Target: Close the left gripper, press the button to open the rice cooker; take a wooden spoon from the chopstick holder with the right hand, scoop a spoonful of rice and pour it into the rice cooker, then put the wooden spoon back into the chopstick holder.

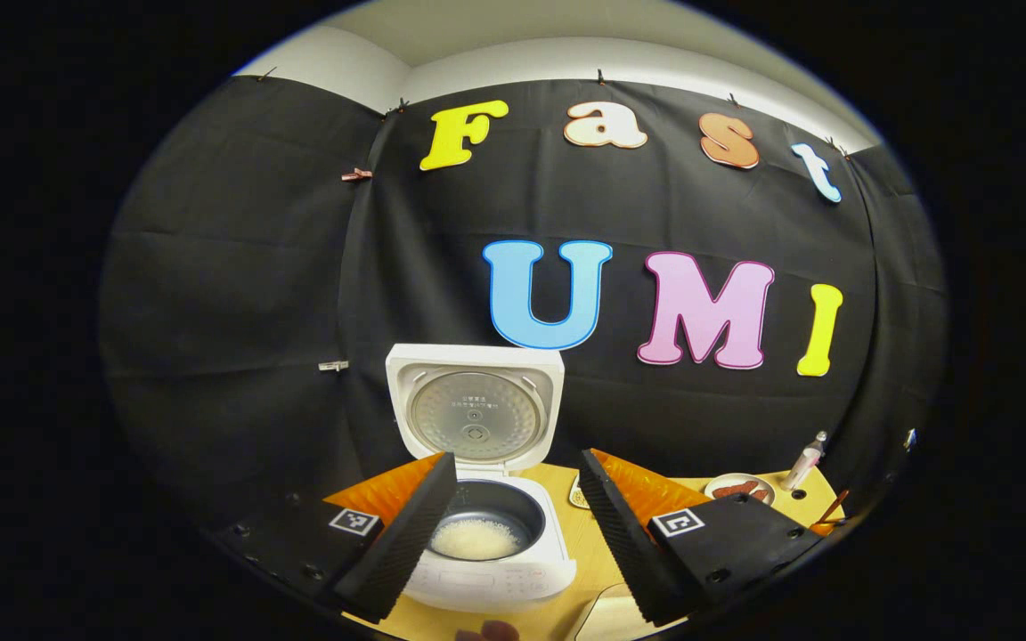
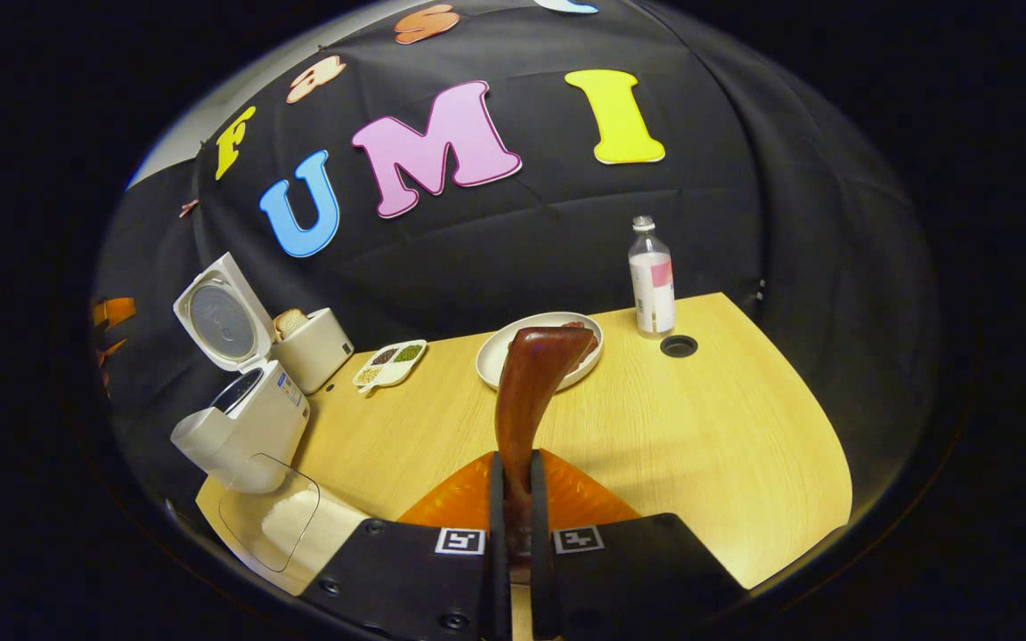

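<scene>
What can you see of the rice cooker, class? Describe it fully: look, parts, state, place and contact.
The rice cooker is white and glossy like plastic, standing on the wooden table at its left end before the black cloth. Its lid stands open and upright, showing a round metallic inner plate. The dark inner pot holds some white rice. In the right gripper view, a toaster stands close behind it. Neither hand-held gripper touches it.

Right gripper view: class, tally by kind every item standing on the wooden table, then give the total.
Rice cooker: 1
Toaster: 1
Divided dish of grains: 1
Plate: 1
Bottle: 1
Clear container of rice: 1
Total: 6
</scene>
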A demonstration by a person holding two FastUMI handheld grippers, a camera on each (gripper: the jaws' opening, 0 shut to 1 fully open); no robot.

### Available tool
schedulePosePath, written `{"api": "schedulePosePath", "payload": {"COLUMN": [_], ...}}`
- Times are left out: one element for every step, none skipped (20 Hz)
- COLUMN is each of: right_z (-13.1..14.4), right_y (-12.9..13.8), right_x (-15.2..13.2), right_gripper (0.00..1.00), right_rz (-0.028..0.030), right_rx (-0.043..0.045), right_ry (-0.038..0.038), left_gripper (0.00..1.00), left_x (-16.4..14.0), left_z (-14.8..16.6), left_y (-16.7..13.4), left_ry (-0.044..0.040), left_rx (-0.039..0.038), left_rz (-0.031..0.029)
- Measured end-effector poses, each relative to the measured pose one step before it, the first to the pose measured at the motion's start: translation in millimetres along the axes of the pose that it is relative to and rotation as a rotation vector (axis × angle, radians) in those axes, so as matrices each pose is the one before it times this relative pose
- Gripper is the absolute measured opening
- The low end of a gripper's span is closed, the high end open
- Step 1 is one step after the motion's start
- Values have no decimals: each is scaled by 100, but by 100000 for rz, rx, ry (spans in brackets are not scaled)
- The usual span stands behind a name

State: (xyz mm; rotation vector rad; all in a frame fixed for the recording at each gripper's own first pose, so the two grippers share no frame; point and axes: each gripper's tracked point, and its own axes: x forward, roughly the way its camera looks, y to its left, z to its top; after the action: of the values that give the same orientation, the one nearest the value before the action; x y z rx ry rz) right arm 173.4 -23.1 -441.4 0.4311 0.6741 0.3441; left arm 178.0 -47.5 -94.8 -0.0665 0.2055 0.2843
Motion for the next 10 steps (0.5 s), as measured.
{"api": "schedulePosePath", "payload": {"right_z": [979, 815, 751, 690, 770, 1029, 996, 872, 886, 732], "right_y": [-34, 154, 54, 150, 239, 377, 502, 745, 791, 818], "right_x": [-504, -208, -237, -442, -387, -603, -607, -676, -584, -642], "right_gripper": [13, 11, 10, 11, 10, 11, 10, 11, 10, 10], "right_rz": [-1096, -618, -844, -1285, -1168, -658, -290, -10, -34, -182], "right_rx": [101, 937, 608, -112, -768, -857, -565, -298, -215, -504], "right_ry": [-2255, -2113, -1667, -1265, -1499, -1929, -1699, -1611, -1406, -1437], "left_gripper": [95, 95, 95, 95, 95, 95, 95, 95, 95, 95], "left_x": [-196, -136, -173, -263, -263, -381, -235, -374, -320, -335], "left_z": [65, 50, 52, 2, 15, -100, -26, -63, 84, -32], "left_y": [324, 431, 361, 264, 309, 356, 361, 403, 451, 453], "left_ry": [-20, -139, 18, 286, 361, 229, 290, 30, 9, 18], "left_rx": [736, 649, 100, -393, -584, -228, 242, 1003, 1202, 953], "left_rz": [-269, -221, -304, -736, -953, -1232, -1339, -1730, -1682, -1505]}}
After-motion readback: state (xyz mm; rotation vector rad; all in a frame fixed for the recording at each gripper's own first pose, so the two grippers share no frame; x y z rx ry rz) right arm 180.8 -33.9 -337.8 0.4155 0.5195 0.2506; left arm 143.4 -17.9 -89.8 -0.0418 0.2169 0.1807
